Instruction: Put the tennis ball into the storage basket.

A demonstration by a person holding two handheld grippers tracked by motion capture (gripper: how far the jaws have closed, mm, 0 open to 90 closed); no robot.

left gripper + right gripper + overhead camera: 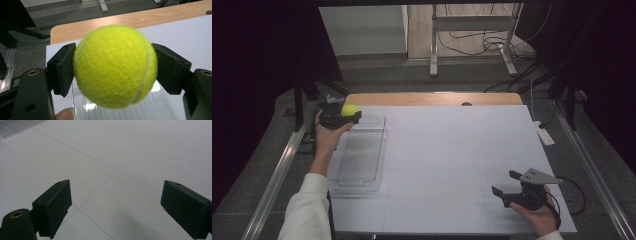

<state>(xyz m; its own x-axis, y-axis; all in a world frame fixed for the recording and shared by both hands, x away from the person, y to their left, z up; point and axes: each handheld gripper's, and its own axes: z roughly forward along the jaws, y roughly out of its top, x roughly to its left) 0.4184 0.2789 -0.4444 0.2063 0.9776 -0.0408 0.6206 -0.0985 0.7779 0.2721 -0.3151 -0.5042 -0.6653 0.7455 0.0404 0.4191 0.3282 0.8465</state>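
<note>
You're clamping the ball (115,66) firmly in the left gripper (341,116), hovering over the tray (362,155) for dropping; right gripper (512,185) is idling wide open, empty.

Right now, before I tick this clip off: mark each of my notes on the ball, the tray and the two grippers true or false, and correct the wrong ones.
1. The left gripper is shut on the tennis ball. True.
2. The ball lies on the floor of the clear tray. False: it is held between the jaws, above the tray's far end.
3. The right gripper holds a second ball. False: its jaws stand open with nothing between them, above the white table.
4. The clear tray sits on the left side of the table. True.
5. The two grippers touch each other. False: they are far apart, at opposite sides of the table.
</note>
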